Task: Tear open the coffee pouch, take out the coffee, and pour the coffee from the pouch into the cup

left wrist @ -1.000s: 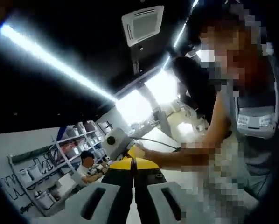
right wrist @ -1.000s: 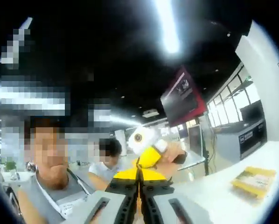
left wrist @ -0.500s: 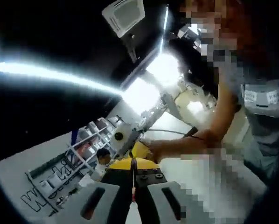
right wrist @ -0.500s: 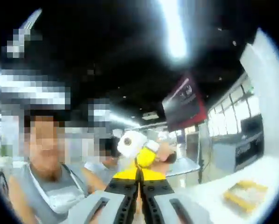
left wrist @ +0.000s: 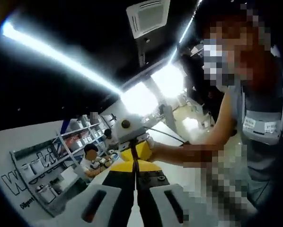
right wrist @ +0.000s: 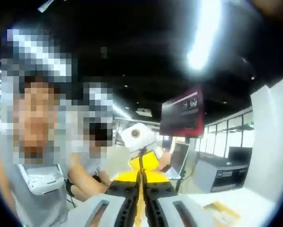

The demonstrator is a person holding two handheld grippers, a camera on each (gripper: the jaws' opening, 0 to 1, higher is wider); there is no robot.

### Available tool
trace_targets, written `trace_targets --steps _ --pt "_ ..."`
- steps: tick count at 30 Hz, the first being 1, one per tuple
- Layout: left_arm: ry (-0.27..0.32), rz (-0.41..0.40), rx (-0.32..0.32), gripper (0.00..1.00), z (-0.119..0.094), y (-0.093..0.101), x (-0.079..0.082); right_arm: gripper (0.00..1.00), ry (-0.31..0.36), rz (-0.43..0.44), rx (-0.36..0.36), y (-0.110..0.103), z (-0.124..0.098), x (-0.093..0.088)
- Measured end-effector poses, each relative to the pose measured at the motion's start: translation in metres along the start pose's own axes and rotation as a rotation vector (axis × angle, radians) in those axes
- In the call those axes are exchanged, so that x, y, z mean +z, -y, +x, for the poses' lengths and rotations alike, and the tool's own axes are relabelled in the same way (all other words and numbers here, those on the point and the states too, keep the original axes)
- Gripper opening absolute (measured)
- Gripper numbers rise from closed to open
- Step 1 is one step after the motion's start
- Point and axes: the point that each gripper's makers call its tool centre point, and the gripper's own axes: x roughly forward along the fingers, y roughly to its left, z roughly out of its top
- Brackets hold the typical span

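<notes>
Left hand-held gripper (left wrist: pixel 135 176) has its jaws pressed together on the yellow coffee pouch (left wrist: pixel 134 163), and the other hand-held gripper grips the same pouch from the far side. In the left gripper view, shelves (left wrist: pixel 61 156) with boxes stand at the left, long ceiling lights (left wrist: pixel 61 56) run above, and a person's forearm (left wrist: pixel 179 153) reaches in from the right.

In the right gripper view, the right hand-held gripper (right wrist: pixel 141 182) also pinches the pouch, tilted up toward the ceiling. A dark red screen (right wrist: pixel 181 111) hangs behind, and a white desk (right wrist: pixel 236 205) lies at the lower right.
</notes>
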Motion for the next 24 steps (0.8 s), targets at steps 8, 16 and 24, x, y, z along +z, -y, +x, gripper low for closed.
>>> trace_targets --steps 8,16,24 --pt "0.009 -0.007 0.002 0.02 0.0004 -0.0006 -0.0006 0.03 -0.025 -0.045 -0.032 0.0017 0.0010 -0.0011" --pt "0.013 -0.009 0.006 0.02 0.0009 -0.0023 -0.0027 0.03 -0.037 -0.052 -0.049 0.0023 0.0029 -0.0039" --pt "0.051 -0.069 -0.031 0.04 0.0030 -0.0050 -0.0007 0.01 -0.065 -0.097 -0.084 -0.0009 0.0022 -0.0014"
